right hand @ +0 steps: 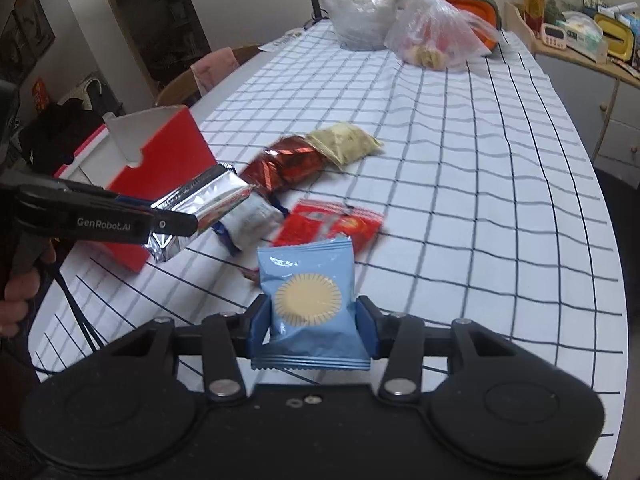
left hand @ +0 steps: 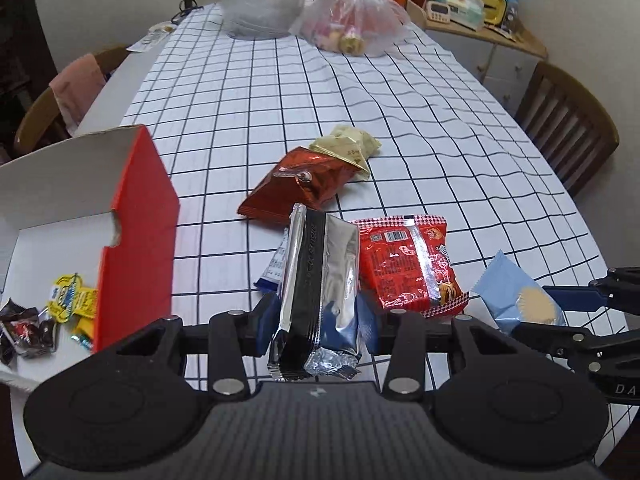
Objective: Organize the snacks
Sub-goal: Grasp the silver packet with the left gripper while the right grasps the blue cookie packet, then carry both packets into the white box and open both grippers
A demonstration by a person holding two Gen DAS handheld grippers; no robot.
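Note:
My left gripper (left hand: 318, 326) is shut on a silver foil packet (left hand: 320, 288), held upright above the table; the same packet (right hand: 200, 208) shows in the right wrist view beside the red box. My right gripper (right hand: 314, 328) is shut on a light blue cookie packet (right hand: 310, 296), also seen at the right edge of the left wrist view as the blue packet (left hand: 516, 296). The open red-and-white box (left hand: 136, 236) stands at the left and holds several small wrapped sweets (left hand: 48, 320). On the table lie a red checked snack bag (left hand: 412, 264), a dark red foil bag (left hand: 296, 188) and a beige bag (left hand: 348, 146).
The checked tablecloth (left hand: 440, 120) covers the table. Two clear plastic bags (left hand: 352, 16) with food sit at the far end. Wooden chairs stand at the left (left hand: 60, 96) and right (left hand: 568, 120). A cluttered side shelf (left hand: 472, 0) is at the far right. A small blue-white wrapper (left hand: 274, 268) lies behind the silver packet.

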